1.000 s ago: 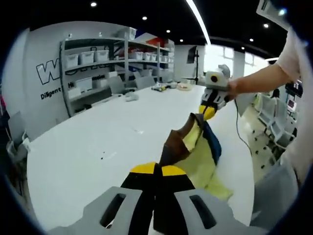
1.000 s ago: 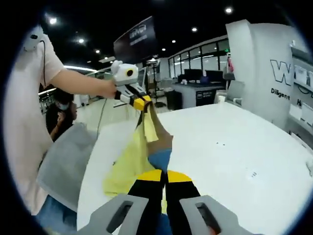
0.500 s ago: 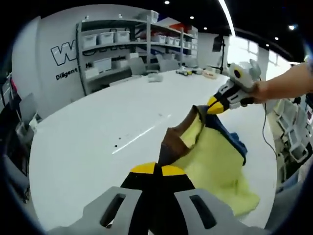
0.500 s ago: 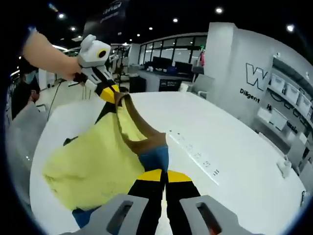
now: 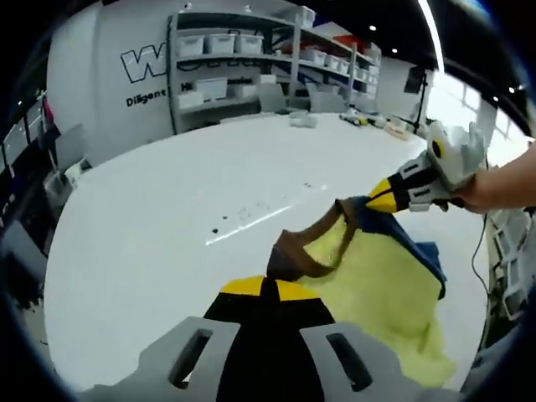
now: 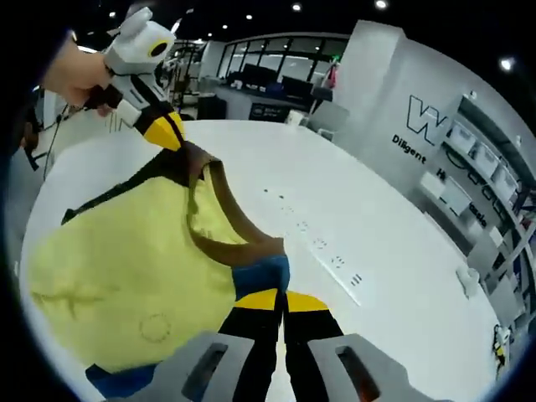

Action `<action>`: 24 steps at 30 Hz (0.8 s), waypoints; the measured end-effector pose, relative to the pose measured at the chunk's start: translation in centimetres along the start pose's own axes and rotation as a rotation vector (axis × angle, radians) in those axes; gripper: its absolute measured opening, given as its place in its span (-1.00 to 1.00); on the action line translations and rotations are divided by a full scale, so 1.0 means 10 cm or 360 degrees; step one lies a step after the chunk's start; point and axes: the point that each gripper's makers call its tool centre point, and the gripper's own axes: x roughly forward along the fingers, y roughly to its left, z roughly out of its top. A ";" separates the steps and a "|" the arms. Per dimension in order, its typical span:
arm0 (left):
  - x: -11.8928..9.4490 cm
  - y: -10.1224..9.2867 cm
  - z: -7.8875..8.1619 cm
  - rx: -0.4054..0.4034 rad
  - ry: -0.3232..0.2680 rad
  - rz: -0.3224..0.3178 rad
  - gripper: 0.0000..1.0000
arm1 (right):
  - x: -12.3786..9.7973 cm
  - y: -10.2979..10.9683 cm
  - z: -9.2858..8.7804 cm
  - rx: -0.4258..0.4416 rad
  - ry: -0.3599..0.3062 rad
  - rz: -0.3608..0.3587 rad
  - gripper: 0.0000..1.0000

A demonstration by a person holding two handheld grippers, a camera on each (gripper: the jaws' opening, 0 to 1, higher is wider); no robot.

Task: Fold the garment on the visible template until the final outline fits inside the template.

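Observation:
A yellow garment (image 5: 381, 293) with a brown collar band and blue parts hangs stretched between both grippers above the white table (image 5: 167, 226). In the left gripper view my left gripper (image 5: 270, 286) is shut on the brown collar edge, and the right gripper (image 5: 374, 201) comes in from the right, shut on the other end. In the right gripper view my right gripper (image 6: 274, 297) is shut on the garment (image 6: 126, 260) at a blue and brown edge, while the left gripper (image 6: 172, 138) holds the far end at upper left.
Faint marks and a line (image 5: 251, 222) lie on the table top. Shelves with white bins (image 5: 226, 59) stand along the far wall. Small items (image 5: 301, 120) sit at the table's far end. A person's hand (image 5: 494, 180) holds the right gripper.
Both grippers have spread apart and dropped toward the table, opening the garment out wider. Both stay shut on it.

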 end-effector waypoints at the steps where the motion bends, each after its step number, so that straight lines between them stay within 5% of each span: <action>1: 0.00 0.00 -0.01 0.0005 0.0008 0.0005 -0.70 | 0.01 0.01 0.00 -0.0001 0.0003 0.0006 -0.98; 6: -0.11 -0.06 -0.11 0.0002 -0.0005 -0.0020 -0.78 | 0.00 0.07 -0.05 0.0053 -0.0008 0.0045 -0.58; 12: -0.26 -0.32 -0.27 0.0044 -0.0038 -0.0153 -0.73 | -0.20 0.18 -0.14 0.0021 -0.0054 0.0057 -0.58; 16: -0.40 -0.61 -0.57 0.0178 0.0017 -0.0282 -0.68 | -0.36 0.45 -0.19 0.0012 -0.0127 0.0137 -0.64; 24: -0.78 -1.06 -1.03 0.0248 0.0016 -0.0416 -0.63 | -0.72 1.14 -0.25 -0.0177 -0.0225 0.0328 -0.67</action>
